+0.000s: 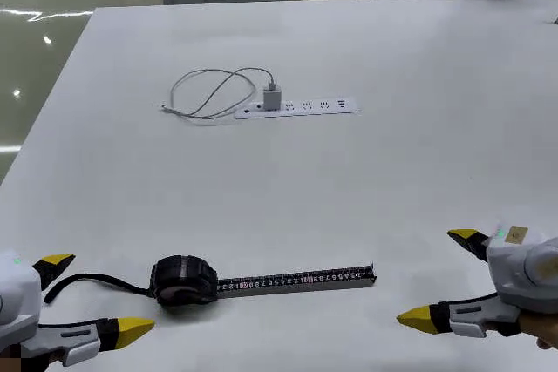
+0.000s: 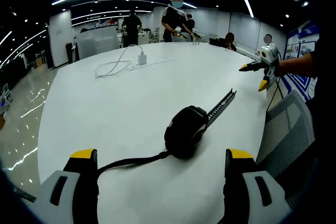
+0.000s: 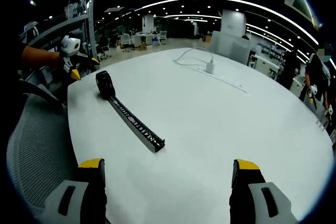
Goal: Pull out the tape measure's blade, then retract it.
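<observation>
Head view: tape measure (image 1: 184, 280) lies near the table (image 1: 366, 172) edge, between the grippers, blade (image 1: 296, 281) out rightward. Left gripper (image 1: 106, 293) and right gripper (image 1: 428, 276) both gape, empty. It looks hard, hefty: pinch its flanks. The blade's probably thin and springy, so take the end hook (image 1: 372, 273).

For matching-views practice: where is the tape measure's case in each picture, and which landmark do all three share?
Head view: case at lower left.
Left gripper view: case at centre.
Right gripper view: case at upper left.
Shared landmark: the white charger.
</observation>
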{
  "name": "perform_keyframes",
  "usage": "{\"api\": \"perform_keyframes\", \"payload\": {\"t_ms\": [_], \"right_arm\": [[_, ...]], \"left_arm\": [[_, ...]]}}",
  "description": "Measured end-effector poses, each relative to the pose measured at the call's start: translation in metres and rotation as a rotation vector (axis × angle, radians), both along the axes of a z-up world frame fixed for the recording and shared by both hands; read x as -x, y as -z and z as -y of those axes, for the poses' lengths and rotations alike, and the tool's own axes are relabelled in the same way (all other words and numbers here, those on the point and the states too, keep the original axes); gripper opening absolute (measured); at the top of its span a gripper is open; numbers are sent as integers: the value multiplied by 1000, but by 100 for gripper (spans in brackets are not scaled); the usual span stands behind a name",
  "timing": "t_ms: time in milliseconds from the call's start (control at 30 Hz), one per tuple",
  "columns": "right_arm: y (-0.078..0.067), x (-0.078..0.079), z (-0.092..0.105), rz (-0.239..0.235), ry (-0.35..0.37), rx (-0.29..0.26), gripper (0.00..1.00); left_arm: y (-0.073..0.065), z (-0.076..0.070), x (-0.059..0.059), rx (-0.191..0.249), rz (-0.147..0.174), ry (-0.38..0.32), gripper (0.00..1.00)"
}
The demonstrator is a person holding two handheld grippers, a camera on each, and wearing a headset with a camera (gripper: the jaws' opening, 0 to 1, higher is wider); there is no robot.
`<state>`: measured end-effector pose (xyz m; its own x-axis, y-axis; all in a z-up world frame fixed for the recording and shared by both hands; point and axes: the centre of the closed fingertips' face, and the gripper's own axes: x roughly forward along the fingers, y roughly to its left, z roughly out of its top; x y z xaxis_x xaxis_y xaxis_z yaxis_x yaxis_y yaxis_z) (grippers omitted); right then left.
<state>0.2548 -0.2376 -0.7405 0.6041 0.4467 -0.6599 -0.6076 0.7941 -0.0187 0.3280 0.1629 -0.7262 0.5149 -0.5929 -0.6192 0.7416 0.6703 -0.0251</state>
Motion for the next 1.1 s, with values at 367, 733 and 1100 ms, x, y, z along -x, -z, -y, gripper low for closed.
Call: {"api": "perform_keyframes", "payload": {"t_ms": [367,733,1100], "right_arm": [[10,38,8,-17,63,-25,99],[11,57,18,-19,97,-30,99],[6,56,16,-20,74,-19,99]], "left_arm": [[3,-4,18,47,0,-3,99],[-6,-12,18,45,22,-23,99],[-2,-20,18,16,35,-17,99]]}}
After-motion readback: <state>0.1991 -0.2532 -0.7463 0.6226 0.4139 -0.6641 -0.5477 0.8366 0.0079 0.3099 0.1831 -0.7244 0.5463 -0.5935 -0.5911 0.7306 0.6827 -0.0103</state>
